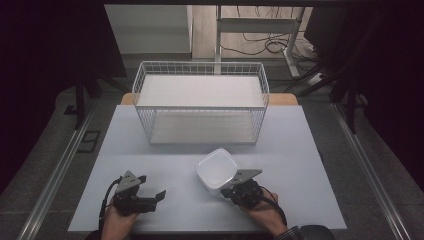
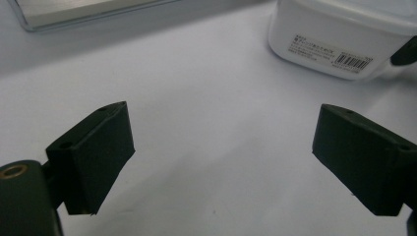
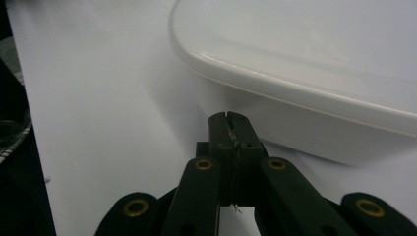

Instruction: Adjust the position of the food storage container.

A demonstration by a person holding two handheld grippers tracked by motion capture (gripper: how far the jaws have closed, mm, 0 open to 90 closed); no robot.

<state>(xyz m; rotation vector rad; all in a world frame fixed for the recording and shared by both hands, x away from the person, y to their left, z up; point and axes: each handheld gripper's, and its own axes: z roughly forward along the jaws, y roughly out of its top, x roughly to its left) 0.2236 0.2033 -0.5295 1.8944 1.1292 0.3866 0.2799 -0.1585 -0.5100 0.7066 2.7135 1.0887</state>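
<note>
A white square container with a lid [image 1: 216, 170] sits on the pale mat, in front of the wire basket. Its barcode label faces the left gripper view [image 2: 339, 49]. My right gripper [image 1: 225, 191] is shut with nothing between its jaws. Its tips [image 3: 229, 118] point at the container's side wall [image 3: 305, 137], just under the lid's rim; whether they touch it I cannot tell. My left gripper [image 1: 153, 185] rests at the mat's near left, aimed toward the container. Its jaws [image 2: 221, 132] stand wide open over bare mat.
A white wire basket [image 1: 200, 64] stands at the back middle of the mat [image 1: 150, 150], with a white sheet on its floor. Its near corner shows in the left gripper view [image 2: 74, 12]. Metal rails run along both sides of the table.
</note>
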